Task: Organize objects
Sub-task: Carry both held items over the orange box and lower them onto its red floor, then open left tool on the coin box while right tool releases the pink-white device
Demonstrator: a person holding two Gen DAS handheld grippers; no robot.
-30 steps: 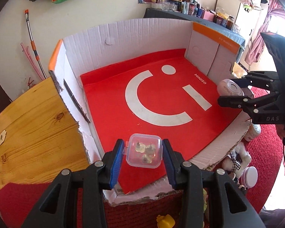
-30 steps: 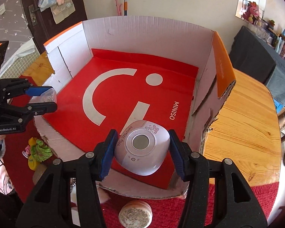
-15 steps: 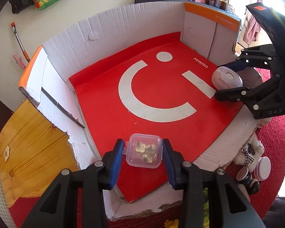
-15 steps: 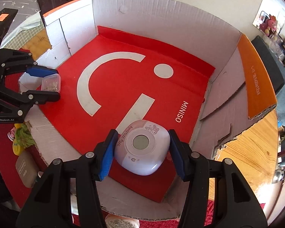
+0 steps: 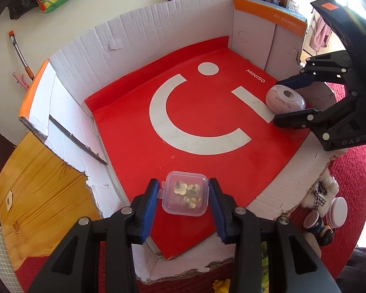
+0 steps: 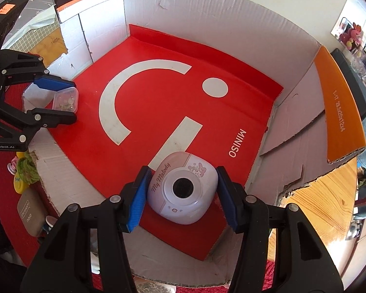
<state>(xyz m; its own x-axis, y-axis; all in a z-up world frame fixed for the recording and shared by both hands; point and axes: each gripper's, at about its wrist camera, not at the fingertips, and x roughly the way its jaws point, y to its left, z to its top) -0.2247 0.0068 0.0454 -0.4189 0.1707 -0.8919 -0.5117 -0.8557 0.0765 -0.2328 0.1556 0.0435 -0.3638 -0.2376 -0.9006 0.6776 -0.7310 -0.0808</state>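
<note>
My left gripper (image 5: 184,186) is shut on a small clear plastic box (image 5: 185,195) with golden trinkets inside. It hangs over the near left corner of the red floor of a big cardboard box (image 5: 158,31). My right gripper (image 6: 183,173) is shut on a lilac "My Melody" camera-like device (image 6: 183,190), held low over the floor's near right corner beside the MINISO print. From the left wrist, the right gripper (image 5: 279,102) and the device (image 5: 286,99) show at the right. From the right wrist, the left gripper (image 6: 72,101) and the clear box (image 6: 66,99) show at the left.
The cardboard box (image 6: 207,12) has white walls with orange-edged flaps and torn near edges. A wooden table (image 5: 36,195) lies under it. Outside the near wall, on red fabric, are round tins (image 5: 339,212), a plush toy (image 5: 327,190), a tan case (image 6: 29,210) and a green-yellow toy (image 6: 24,171).
Both grippers have tipped and rolled while moving in over the red floor, so the box fills more of each view. Each still grips its object.
</note>
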